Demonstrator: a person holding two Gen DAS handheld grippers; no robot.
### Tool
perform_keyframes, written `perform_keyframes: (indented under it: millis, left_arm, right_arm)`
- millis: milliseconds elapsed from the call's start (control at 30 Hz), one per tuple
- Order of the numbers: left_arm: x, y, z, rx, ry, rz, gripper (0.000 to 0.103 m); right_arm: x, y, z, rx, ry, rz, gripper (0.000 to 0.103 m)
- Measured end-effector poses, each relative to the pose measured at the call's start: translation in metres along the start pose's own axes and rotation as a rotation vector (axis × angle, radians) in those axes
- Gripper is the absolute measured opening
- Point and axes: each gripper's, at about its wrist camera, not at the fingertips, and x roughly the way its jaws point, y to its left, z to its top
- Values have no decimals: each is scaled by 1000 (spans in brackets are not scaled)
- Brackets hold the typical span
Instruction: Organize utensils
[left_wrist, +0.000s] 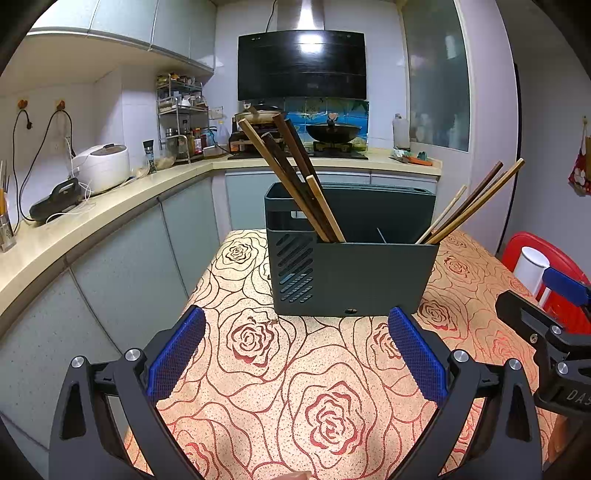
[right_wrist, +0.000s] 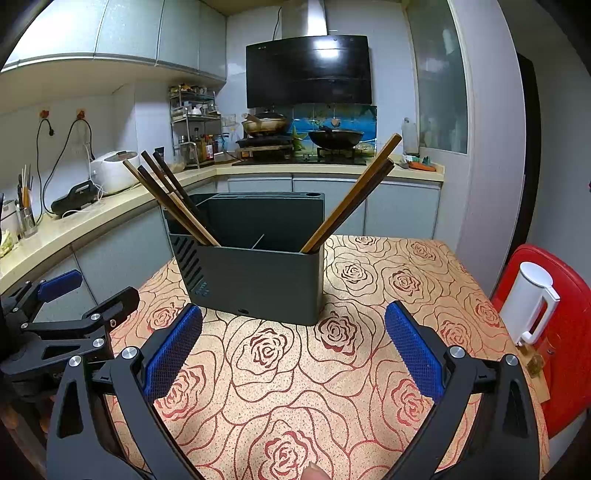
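Through the left wrist camera we see our left gripper (left_wrist: 295, 352) spread wide, its blue pads (left_wrist: 176, 356) well apart with nothing between them, hovering over the rose-patterned tablecloth (left_wrist: 325, 387). Straight ahead of the fingertips stands the dark utensil holder (left_wrist: 351, 273), upright on the table, its front wall just beyond the pads. One bunch of chopsticks (left_wrist: 291, 177) leans out of its left end, tilting away to the left; a second bunch of chopsticks (left_wrist: 472, 205) leans out of the right end, tilting right. Off to the right of our pads the right gripper (left_wrist: 561, 332) enters at the frame edge, and beyond it sit a white kettle (left_wrist: 530, 267) and a red stool (left_wrist: 554, 254).

Through the right wrist camera we see our right gripper (right_wrist: 293, 349) likewise wide, blue pads (right_wrist: 413, 350) apart and empty above the tablecloth (right_wrist: 314, 398). The utensil holder (right_wrist: 258, 284) stands ahead and slightly left of centre, near the fingertips but not touching. The left chopsticks (right_wrist: 173, 199) fan out toward the left, the right chopsticks (right_wrist: 354, 192) slant up to the right. A thin divider shows inside the holder between the two bunches. The left gripper (right_wrist: 66, 317) sits to the left, its fingers apart, and the kettle (right_wrist: 528, 301) rests on the red stool (right_wrist: 569, 332) at right.
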Motion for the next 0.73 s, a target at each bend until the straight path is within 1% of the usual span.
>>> perform_keyframes:
  millis: [267, 400, 567, 733]
  left_arm:
    - [-1, 2, 1, -12, -8, -6, 96]
    - [1, 6, 2, -28, 5, -7, 96]
    - [7, 9, 2, -44, 34, 16, 96]
    - [9, 12, 2, -60, 40, 12, 96]
  right_arm:
    - [2, 0, -3, -1, 3, 2, 96]
    - [4, -2, -4, 6, 9, 1, 96]
    - [4, -4, -4, 12, 15, 6, 96]
    - [4, -4, -4, 12, 17, 6, 96]
